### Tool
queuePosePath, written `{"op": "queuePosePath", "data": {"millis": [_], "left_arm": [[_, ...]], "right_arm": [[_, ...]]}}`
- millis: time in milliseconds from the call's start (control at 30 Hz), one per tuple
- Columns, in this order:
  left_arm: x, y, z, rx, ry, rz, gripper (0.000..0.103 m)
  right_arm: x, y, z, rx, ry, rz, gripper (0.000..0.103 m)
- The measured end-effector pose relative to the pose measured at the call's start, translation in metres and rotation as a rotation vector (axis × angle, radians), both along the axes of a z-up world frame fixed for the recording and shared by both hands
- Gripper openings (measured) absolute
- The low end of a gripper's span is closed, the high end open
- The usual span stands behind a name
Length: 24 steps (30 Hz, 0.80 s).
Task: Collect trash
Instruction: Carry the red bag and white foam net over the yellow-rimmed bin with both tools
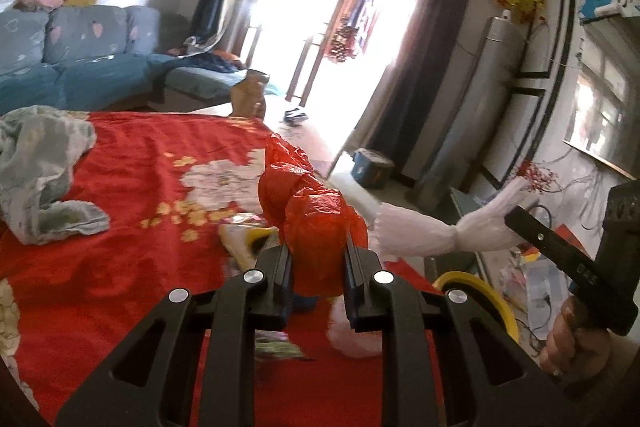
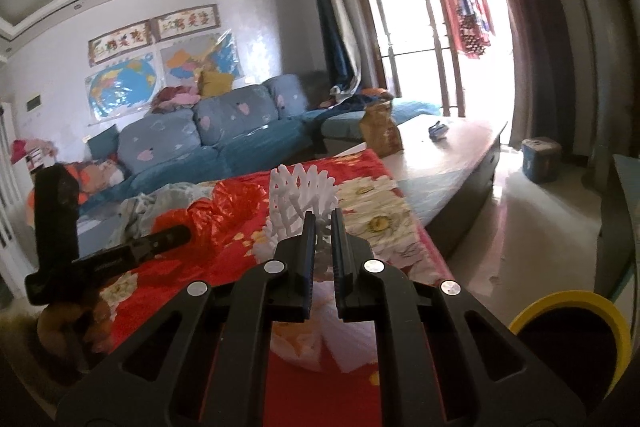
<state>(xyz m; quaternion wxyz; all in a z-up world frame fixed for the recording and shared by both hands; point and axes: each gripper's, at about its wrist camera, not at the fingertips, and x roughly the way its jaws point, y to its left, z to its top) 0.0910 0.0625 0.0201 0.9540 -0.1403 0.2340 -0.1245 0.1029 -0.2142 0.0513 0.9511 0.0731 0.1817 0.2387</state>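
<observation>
My left gripper (image 1: 318,247) is shut on a crumpled red plastic bag (image 1: 308,211) and holds it above the red flowered cloth (image 1: 132,187). My right gripper (image 2: 322,219) is shut on a white foam fruit net (image 2: 298,193), lifted above the same cloth; the net also shows in the left wrist view (image 1: 432,227), held out to the right. A yellow-rimmed bin (image 2: 568,339) stands at the lower right, also seen in the left wrist view (image 1: 480,291). More wrappers (image 1: 248,239) lie on the cloth under the left gripper.
A grey-green rag (image 1: 44,179) lies on the cloth at left. A brown bag (image 2: 380,131) stands on the bare table end (image 2: 452,151). A blue sofa (image 2: 224,135) is behind. A blue box (image 2: 540,155) sits on the floor by the balcony door.
</observation>
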Motion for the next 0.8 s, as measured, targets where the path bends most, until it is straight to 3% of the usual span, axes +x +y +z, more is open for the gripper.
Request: {"op": "queuePosePath", "data": {"millis": [400,800], "left_arm": [[0.011,-0.064,0.001,0.002,-0.015,-0.164,0.018],[0.017,-0.131,-0.011,0.018,0.007,-0.304,0.018]], "right_arm": [[-0.003,-0.073,0.003,0.001,-0.004,-0.243,0.005],[-0.005,-0.148,-0.025,0.020,0.097,-0.485,0.005]]}}
